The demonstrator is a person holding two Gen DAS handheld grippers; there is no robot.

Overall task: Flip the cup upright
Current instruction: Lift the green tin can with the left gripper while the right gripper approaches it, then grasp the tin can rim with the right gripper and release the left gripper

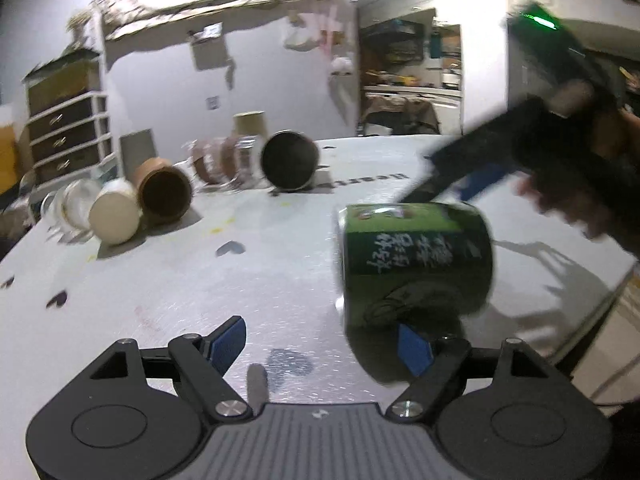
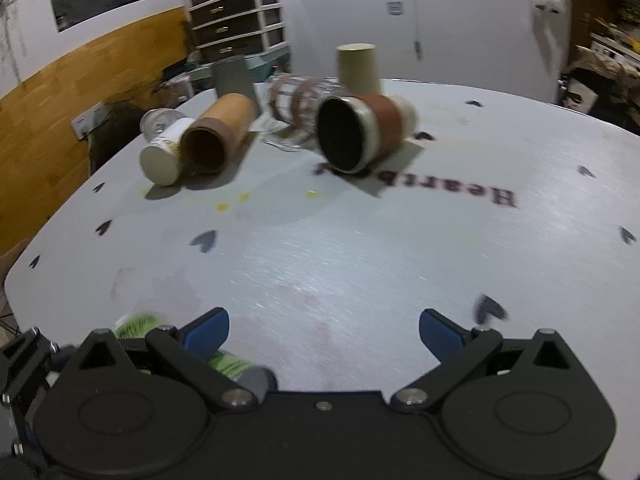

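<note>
Cup (image 1: 416, 264): a dark green one with pale script on its side lies tipped over on the grey table (image 1: 200, 280), near the front edge, its mouth turned to the left in the left wrist view. Its lower side sits just past the right finger of the left gripper (image 1: 320, 344), whose 2 blue-padded fingers stand wide apart with bare table between them. In the left wrist view the right gripper (image 1: 460, 184) reaches in from the upper right, blurred, its tips at the cup's top edge; whether they touch it cannot be told. Seen from its own camera, the right gripper (image 2: 324, 332) has its fingers spread wide, nothing between them, and a blurred green patch shows low at the left.

Farther back lie a brown-banded cup with a dark mouth (image 2: 360, 132), a tan tube (image 2: 220, 136), a small white-ended cup (image 2: 164, 156) touching the tube, and a clear ribbed cup (image 2: 296, 98). 1 beige cup (image 2: 358, 68) stands mouth-down behind them.
</note>
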